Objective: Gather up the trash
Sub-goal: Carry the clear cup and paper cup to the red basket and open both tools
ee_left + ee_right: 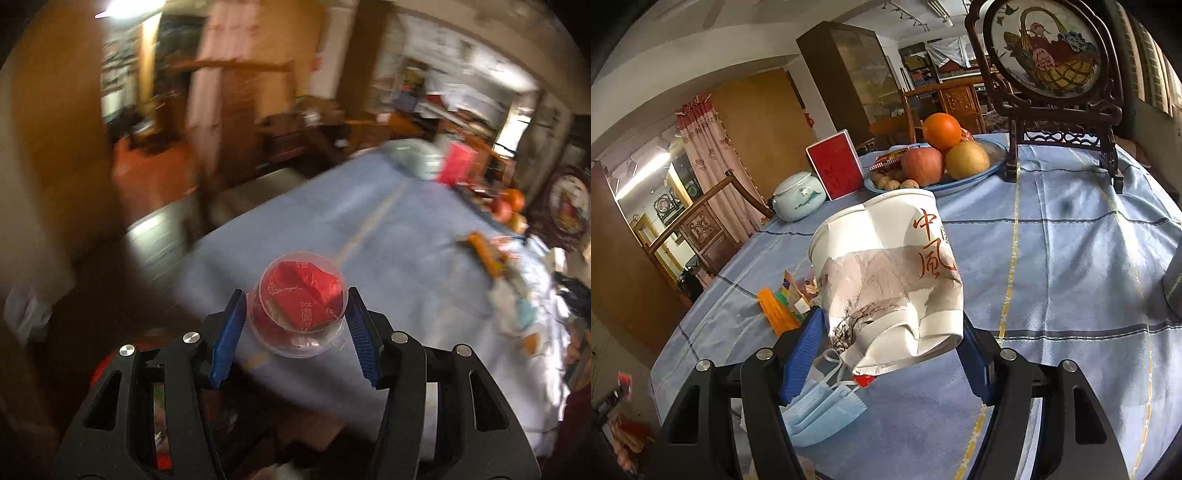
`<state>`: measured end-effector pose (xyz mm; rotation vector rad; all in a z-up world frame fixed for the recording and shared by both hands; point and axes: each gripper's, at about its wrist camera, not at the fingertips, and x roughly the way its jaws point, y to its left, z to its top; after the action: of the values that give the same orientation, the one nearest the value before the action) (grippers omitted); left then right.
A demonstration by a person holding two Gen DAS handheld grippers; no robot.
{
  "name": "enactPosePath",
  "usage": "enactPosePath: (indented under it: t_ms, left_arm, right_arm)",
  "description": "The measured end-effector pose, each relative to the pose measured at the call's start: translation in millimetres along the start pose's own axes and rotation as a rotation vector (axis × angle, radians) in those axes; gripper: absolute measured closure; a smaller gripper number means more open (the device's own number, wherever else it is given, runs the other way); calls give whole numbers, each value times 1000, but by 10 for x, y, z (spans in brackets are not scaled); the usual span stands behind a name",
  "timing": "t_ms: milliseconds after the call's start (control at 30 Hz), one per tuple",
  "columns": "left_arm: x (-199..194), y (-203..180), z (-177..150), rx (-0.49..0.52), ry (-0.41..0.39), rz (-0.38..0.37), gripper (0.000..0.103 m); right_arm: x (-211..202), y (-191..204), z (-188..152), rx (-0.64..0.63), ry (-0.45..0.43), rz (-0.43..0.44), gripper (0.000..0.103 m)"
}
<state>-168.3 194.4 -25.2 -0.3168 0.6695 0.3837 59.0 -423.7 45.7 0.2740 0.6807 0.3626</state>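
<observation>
Your left hand-held gripper (295, 314) pinched a small clear plastic cup (301, 306) with red foil (306, 286) inside, above the near edge of the worktop (369, 229). It looked light, slippery and easy to crack, so a soft hold on its sides suited it. Your right hand-held gripper (892, 328), tilted down, squeezed a crumpled paper cup (886, 273) above a blue face mask (827, 410); it seemed soft and weightless.

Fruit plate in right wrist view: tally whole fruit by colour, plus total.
Orange round fruit: 1
Red apple: 1
Yellow apple-like fruit: 1
Total: 3, all on the blue-rimmed plate. Walnuts beside them not counted.
</observation>
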Motion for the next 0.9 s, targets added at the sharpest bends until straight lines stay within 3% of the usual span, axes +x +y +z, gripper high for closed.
enactPosePath:
  t_ms: [233, 300, 367, 433, 633, 767, 900]
  left_arm:
    - [194, 1126, -529, -198, 105, 191, 47]
    - [216, 1337, -628, -247, 112, 251, 25]
    - [182, 1497, -653, -281, 92, 286, 14]
    - [148, 1613, -610, -311, 61, 323, 11]
    - [5, 1784, -457, -326, -27, 401, 7]
    - [-43, 1911, -400, -339, -83, 415, 7]
    - [-136, 2146, -379, -387, -134, 422, 7]
  right_arm:
    - [-77, 108, -78, -40, -24, -1, 34]
    - [-131, 183, -93, -56, -44, -2, 34]
    - [-212, 347, -118, -79, -71, 19, 34]
    - [-278, 540, -158, -104, -88, 47, 34]
    - [-409, 1713, -441, -252, -42, 279, 34]
    - [-336, 2744, -921, -406, 91, 469, 35]
    - [-207, 3648, -1534, -560, 231, 590, 35]
